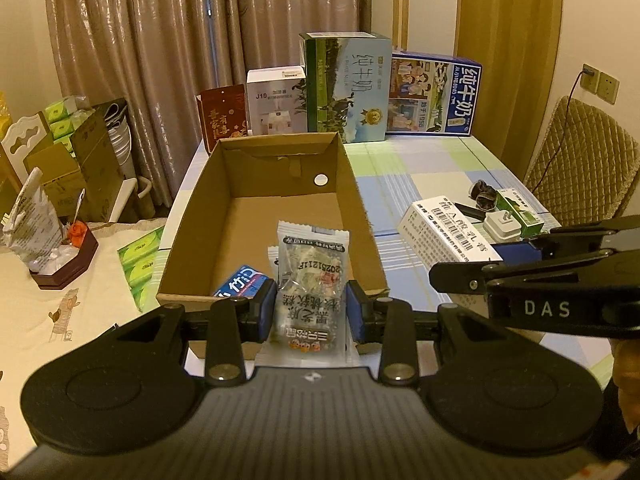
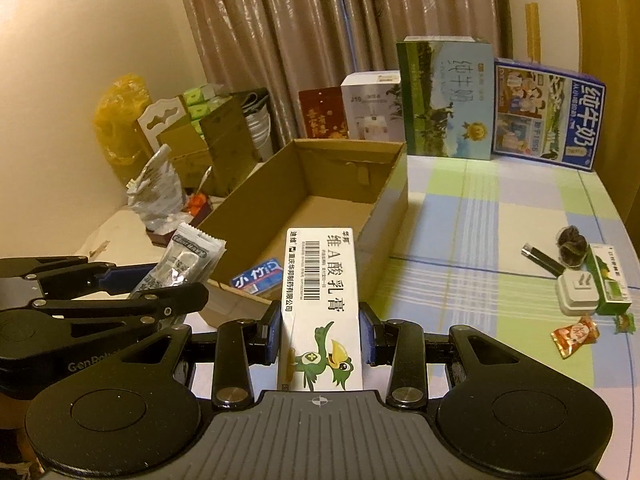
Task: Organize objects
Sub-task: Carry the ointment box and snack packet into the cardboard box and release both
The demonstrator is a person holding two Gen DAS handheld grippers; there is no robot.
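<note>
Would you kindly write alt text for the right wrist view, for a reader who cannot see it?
The right gripper clamps a white ointment box above the table's checked cloth, just short of an open cardboard box. At left, the left gripper holds a silvery snack packet; small items lie far right.

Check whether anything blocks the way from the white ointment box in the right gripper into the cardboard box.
Nothing visible does. The ointment box, in the right gripper, points at the open cardboard box; only a blue packet lies in its near corner.

snack packet [image 1: 310, 280] (clear), ointment box [image 2: 322, 304]
</note>
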